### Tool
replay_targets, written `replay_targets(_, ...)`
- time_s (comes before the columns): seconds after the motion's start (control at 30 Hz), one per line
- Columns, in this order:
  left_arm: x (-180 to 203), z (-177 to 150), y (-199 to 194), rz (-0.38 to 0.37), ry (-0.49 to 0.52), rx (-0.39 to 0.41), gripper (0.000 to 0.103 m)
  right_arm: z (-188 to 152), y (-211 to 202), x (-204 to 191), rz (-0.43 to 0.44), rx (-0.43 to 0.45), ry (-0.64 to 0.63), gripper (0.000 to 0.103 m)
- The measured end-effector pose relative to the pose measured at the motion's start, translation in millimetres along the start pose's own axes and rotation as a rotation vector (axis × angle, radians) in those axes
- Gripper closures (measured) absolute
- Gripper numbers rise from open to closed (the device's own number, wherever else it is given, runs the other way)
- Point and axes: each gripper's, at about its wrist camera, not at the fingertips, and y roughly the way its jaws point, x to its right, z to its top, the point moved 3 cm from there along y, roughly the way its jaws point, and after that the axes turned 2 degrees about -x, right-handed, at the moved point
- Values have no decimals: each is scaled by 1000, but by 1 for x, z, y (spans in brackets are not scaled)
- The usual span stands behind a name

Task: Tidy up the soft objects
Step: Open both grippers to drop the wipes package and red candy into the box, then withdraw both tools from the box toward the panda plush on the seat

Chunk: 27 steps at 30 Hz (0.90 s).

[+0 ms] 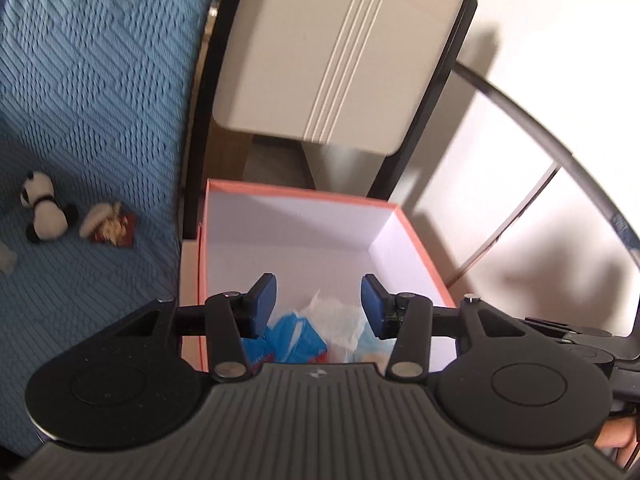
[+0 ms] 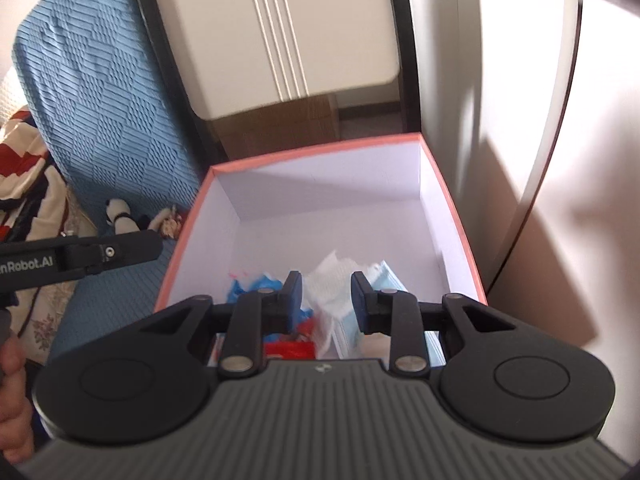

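- Left wrist view: the left hand-held gripper hangs over the pink-rimmed box, its blue pads apart with nothing between them.
- Below the pads, on the box's white floor, lie a blue packet and a crumpled white tissue — the two touch.
- To the left, on the blue bedspread, a panda plush sits just beside a small red-and-white doll, both well apart from the box.
- A beige chair stands behind the box.
- Right wrist view: the right hand-held gripper also hovers above the box, jaws parted and empty, pads clear of the contents.
- Under it lie the white tissue, a pale blue face mask, the blue packet and something red — all at the near end.
- At the left edge the other gripper's black arm reaches in, held by a hand; the panda plush lies beyond it on the bedspread.
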Motion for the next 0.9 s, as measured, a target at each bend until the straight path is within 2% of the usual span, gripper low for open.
replay_targets(0.37,-30,23,-77,22,13,156,50,19,-36,-58,71,134,-47,73)
replay_targets(0.47,-44,23,-90,4,10,209,50,19,-41,-77,94,163,-84,73)
replay_targets(0.67,-74,20,-102,55,-17,231,50,21,-49,-102,116,222,-127,73)
replay_targets(0.9,-101,5,-111,101,-29,240,50,2,-34,-125,136,204,-168,73)
